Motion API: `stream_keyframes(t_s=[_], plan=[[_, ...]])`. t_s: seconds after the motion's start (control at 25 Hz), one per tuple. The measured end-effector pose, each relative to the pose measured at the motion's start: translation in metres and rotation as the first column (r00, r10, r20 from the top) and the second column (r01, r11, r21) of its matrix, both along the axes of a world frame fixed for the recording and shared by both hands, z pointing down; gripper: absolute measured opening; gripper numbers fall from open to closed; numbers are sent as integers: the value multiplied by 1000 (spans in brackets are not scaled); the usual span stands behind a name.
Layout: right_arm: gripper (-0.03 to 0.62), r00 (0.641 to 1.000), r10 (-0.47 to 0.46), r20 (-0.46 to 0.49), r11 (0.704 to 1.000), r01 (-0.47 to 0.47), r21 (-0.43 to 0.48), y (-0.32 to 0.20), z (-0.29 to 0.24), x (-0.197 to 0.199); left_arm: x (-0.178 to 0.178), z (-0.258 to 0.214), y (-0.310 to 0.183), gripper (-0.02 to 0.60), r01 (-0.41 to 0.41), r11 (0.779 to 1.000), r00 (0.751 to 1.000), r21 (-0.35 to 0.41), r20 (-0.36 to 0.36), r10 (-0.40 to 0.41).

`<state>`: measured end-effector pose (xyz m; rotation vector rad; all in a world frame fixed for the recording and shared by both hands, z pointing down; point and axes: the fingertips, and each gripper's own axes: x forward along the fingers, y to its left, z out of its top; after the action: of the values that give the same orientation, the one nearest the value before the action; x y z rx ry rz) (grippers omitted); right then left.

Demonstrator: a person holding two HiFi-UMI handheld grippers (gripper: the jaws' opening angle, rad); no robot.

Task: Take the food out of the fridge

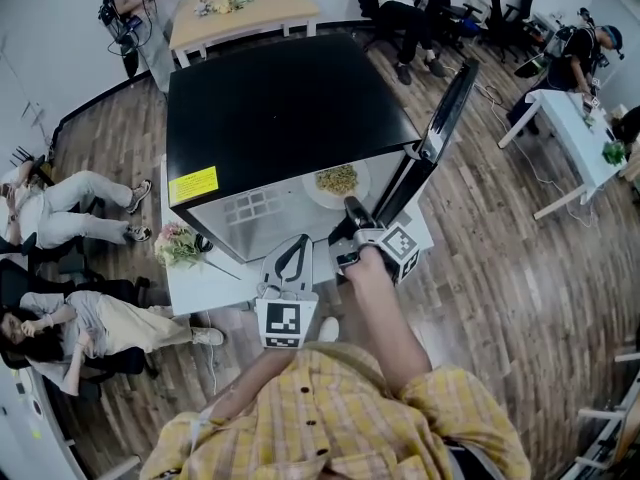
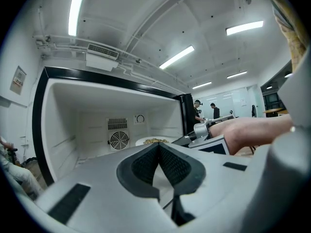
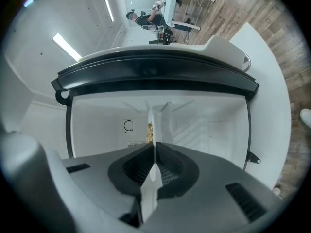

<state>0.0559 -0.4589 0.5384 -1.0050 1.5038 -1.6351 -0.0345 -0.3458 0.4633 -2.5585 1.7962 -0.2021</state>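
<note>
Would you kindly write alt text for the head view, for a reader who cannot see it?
Seen from above, the right gripper clamps the rim of a white plate of food inside an open black-topped fridge. The left gripper hangs shut and empty just in front of the fridge, whose door stands open to the right.

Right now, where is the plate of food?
In the head view, the plate is inside the open fridge, on the side nearest the door, with its near rim clamped by the right gripper.
</note>
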Motion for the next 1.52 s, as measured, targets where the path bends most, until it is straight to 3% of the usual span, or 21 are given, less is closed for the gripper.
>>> stream_keyframes(t_s=[1.52], plan=[[20,999,1,47,997,-4,79,141,-37,-7,-4,-10,64,8,-44,998,997,38,-59,46]])
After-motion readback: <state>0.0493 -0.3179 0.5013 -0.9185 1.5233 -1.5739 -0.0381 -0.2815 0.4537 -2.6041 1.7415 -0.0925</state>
